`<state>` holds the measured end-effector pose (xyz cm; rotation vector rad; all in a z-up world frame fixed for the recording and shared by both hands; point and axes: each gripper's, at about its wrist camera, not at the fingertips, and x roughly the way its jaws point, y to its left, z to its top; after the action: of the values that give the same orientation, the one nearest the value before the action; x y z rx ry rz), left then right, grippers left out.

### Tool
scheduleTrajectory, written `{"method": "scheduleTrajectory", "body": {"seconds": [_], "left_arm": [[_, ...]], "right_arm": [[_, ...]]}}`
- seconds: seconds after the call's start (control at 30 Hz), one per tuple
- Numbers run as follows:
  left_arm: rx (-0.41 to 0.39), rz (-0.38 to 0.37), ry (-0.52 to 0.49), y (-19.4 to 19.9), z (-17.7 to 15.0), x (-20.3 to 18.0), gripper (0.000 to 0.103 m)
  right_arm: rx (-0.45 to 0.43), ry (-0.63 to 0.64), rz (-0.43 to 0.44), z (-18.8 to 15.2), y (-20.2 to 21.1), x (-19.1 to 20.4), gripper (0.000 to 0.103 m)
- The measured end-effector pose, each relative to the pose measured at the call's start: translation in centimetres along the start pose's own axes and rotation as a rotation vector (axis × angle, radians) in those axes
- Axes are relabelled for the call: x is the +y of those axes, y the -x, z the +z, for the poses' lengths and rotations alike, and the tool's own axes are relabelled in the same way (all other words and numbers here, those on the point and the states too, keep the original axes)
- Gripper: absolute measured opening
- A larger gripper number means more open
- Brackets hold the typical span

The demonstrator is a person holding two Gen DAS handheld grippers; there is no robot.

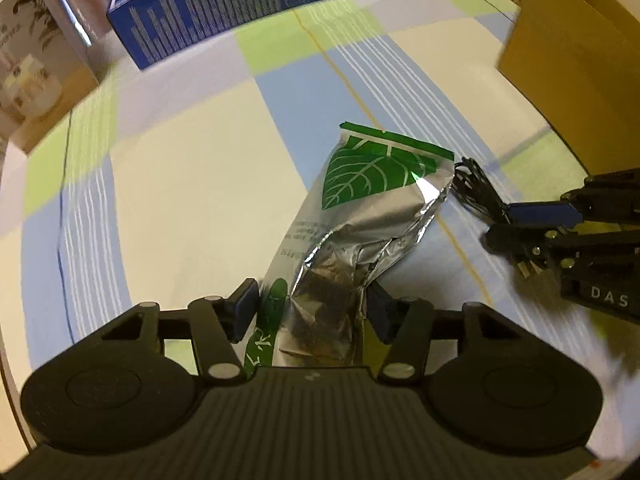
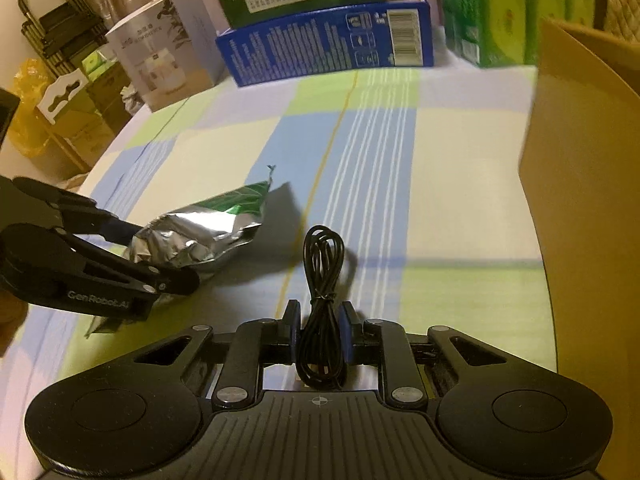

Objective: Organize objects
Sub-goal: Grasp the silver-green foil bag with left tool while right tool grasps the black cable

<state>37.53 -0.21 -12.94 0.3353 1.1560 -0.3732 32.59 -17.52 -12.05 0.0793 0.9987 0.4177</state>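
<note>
The crumpled silver foil pouch with a green leaf print (image 1: 360, 216) is pinched at its near end by the left gripper (image 1: 312, 308), above the checked tablecloth (image 1: 180, 200). Just to its right, the right gripper (image 2: 320, 328) is clamped on a bundled black cable (image 2: 322, 280). A brown cardboard box (image 2: 588, 184) stands right; a blue carton (image 2: 328, 46) lies far.
</note>
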Motion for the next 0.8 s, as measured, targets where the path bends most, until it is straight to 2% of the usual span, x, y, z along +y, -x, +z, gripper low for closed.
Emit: {"method": "scheduleTrajectory", "body": {"seconds": [0.23, 0.33, 0.5, 0.63, 0.8], "left_arm": [[0.058, -0.100, 0.079, 2.7, -4.7, -3.5, 0.052], [0.089, -0.143, 0.074, 3.3, -5.8, -4.8, 0.056], [0.127, -0.153, -0.011, 3.1, -5.6, -6.1, 0.064], [0.134, -0.155, -0.105, 3.0, -5.1, -6.9, 0.065], [0.148, -0.169, -0.132, 2.3, -4.6, -7.0, 0.066]], "right_arm": [[0.015, -0.020, 0.020, -4.3, 4.3, 1.1, 0.016], [0.018, -0.058, 0.033, -5.3, 5.2, 0.9, 0.016], [0.031, -0.079, 0.046, -5.5, 5.1, 0.7, 0.016], [0.037, -0.104, 0.070, -5.2, 4.5, 0.6, 0.016], [0.038, -0.109, 0.070, -5.0, 4.0, 0.6, 0.016]]}}
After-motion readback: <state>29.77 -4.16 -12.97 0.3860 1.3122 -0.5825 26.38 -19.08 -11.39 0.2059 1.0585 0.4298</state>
